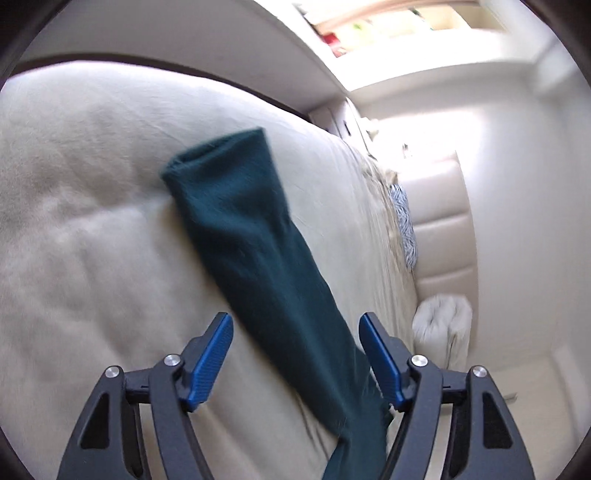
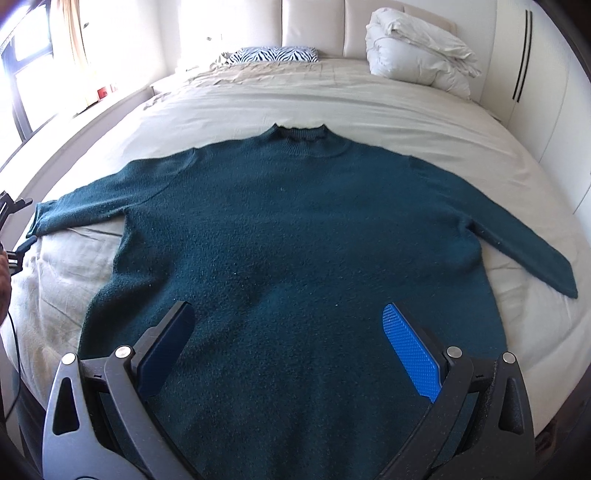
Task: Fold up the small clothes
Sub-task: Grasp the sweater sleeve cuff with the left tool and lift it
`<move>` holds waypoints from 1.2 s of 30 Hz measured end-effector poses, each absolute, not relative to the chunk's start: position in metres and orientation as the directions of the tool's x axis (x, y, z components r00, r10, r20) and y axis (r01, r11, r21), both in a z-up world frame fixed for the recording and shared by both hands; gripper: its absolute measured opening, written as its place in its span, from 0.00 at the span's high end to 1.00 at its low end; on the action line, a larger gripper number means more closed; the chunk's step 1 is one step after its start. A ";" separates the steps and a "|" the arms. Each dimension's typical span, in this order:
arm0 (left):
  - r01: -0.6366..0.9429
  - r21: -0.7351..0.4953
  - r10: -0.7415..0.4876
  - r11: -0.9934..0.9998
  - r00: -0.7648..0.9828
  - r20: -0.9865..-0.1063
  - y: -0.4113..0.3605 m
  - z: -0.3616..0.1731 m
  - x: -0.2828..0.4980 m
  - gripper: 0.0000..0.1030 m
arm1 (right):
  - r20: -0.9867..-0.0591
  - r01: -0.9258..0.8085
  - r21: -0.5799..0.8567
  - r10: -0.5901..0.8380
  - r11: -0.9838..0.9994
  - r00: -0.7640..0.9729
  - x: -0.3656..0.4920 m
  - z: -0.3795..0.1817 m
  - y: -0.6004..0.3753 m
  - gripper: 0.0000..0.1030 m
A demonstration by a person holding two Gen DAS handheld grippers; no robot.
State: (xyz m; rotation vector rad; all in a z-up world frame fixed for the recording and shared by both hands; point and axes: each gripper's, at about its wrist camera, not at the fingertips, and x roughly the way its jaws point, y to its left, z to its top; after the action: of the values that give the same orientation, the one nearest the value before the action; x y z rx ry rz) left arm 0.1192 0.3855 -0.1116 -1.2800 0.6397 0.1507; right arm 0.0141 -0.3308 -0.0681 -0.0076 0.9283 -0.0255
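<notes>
A dark teal sweater (image 2: 295, 229) lies flat and front-up on the beige bed sheet (image 2: 332, 99), collar towards the headboard and both sleeves spread out. My right gripper (image 2: 288, 306) hovers open over its lower body, with nothing pressed between the blue pads. In the left wrist view the sweater's left sleeve (image 1: 251, 240) runs from its cuff at the upper left down between the fingers of my left gripper (image 1: 295, 321). The pads stand apart on either side of the sleeve and do not press on it. The left gripper (image 2: 29, 221) also shows by the cuff at the right wrist view's left edge.
A folded white duvet (image 2: 417, 48) and a zebra-print pillow (image 2: 273, 55) lie against the padded headboard (image 2: 314, 22). A bright window (image 2: 33, 40) is on the left, white wardrobe doors (image 2: 546, 92) on the right. A hand (image 2: 3, 280) and a cable show at the left edge.
</notes>
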 end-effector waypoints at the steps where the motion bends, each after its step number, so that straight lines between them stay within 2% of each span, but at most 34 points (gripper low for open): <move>1: -0.459 -0.849 -0.223 0.261 0.827 -0.515 0.392 -0.118 0.119 0.30 | -0.804 0.019 -0.016 -0.024 1.000 0.594 0.016 -0.071 -0.330 0.00; 6: -0.445 -0.893 -0.159 0.071 0.878 -0.450 0.413 -0.153 0.121 0.30 | -0.819 0.032 -0.006 -0.023 0.999 0.574 0.022 -0.081 -0.335 0.00; 10: -0.431 -0.901 -0.128 0.055 0.892 -0.434 0.423 -0.150 0.137 0.30 | -0.823 0.048 0.007 -0.022 0.999 0.568 0.024 -0.086 -0.340 0.00; 12: -0.434 -0.898 -0.126 0.072 0.889 -0.440 0.429 -0.149 0.149 0.43 | -0.826 0.054 0.019 -0.015 0.998 0.564 0.025 -0.089 -0.343 0.00; 14: -0.464 -0.878 -0.138 0.119 0.868 -0.478 0.425 -0.150 0.164 0.88 | -0.826 0.060 0.024 -0.014 0.998 0.563 0.026 -0.091 -0.345 0.00; 17: -0.491 -0.845 -0.131 0.211 0.843 -0.522 0.424 -0.142 0.175 0.91 | -0.826 0.071 0.040 -0.007 0.997 0.563 0.027 -0.093 -0.352 0.00; 21: -0.449 -0.781 -0.131 0.435 0.826 -0.548 0.384 -0.091 0.198 0.91 | -0.827 0.097 0.079 0.011 0.992 0.562 0.029 -0.097 -0.365 0.00; 25: -0.282 -0.611 -0.163 0.740 0.805 -0.570 0.283 -0.030 0.239 0.92 | -0.821 0.113 0.126 0.040 0.986 0.569 0.036 -0.096 -0.382 0.00; 28: -0.077 -0.333 -0.146 0.940 0.790 -0.595 0.175 -0.007 0.244 0.92 | -0.799 0.111 0.206 0.102 0.972 0.593 0.048 -0.090 -0.398 0.00; 30: 0.070 -0.082 -0.106 0.994 0.789 -0.605 0.098 -0.017 0.230 0.92 | -0.782 0.108 0.284 0.166 0.953 0.600 0.059 -0.087 -0.408 0.01; 33: 0.201 0.124 -0.083 0.972 0.781 -0.619 0.040 -0.051 0.207 0.92 | -0.741 0.079 0.446 0.318 0.892 0.591 0.083 -0.087 -0.421 0.20; 36: 0.236 0.209 -0.058 0.949 0.782 -0.621 0.036 -0.078 0.194 0.92 | -0.719 0.048 0.527 0.415 0.849 0.558 0.111 -0.088 -0.417 0.29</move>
State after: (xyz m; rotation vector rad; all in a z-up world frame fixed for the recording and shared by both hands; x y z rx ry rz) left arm 0.1937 0.0359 -0.0778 0.2842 0.6566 -0.1612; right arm 0.1115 -0.4173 -0.0881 0.5337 0.9646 0.2286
